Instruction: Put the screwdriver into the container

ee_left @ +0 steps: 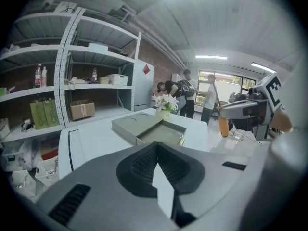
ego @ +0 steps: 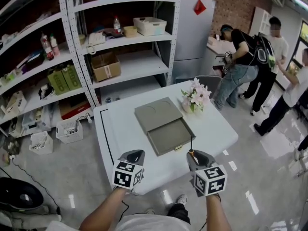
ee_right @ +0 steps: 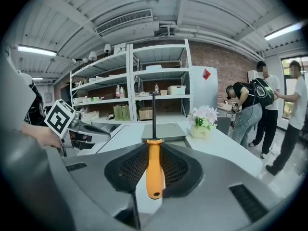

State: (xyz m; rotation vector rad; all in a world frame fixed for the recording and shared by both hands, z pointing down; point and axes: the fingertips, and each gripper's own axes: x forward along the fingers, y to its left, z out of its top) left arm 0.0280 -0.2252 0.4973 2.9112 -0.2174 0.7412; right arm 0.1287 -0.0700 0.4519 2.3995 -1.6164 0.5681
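The screwdriver [ee_right: 154,170] has an orange handle and a black shaft. My right gripper [ee_right: 154,146] is shut on its handle, and the shaft points forward toward the grey container [ee_right: 163,131]. In the head view the right gripper [ego: 194,155] hovers at the table's near edge, with the screwdriver [ego: 191,146] tip just short of the container's open drawer [ego: 169,136]. The drawer is pulled out toward me from the flat grey container [ego: 156,110]. My left gripper [ego: 136,154] hangs beside it to the left, shut with nothing in it [ee_left: 159,150].
A pot of pink flowers [ego: 195,97] stands on the white table [ego: 120,129] right of the container. White shelving [ego: 120,42] with boxes and bottles lines the back. Bins [ego: 70,129] sit on the floor at left. Several people [ego: 240,66] stand at the right.
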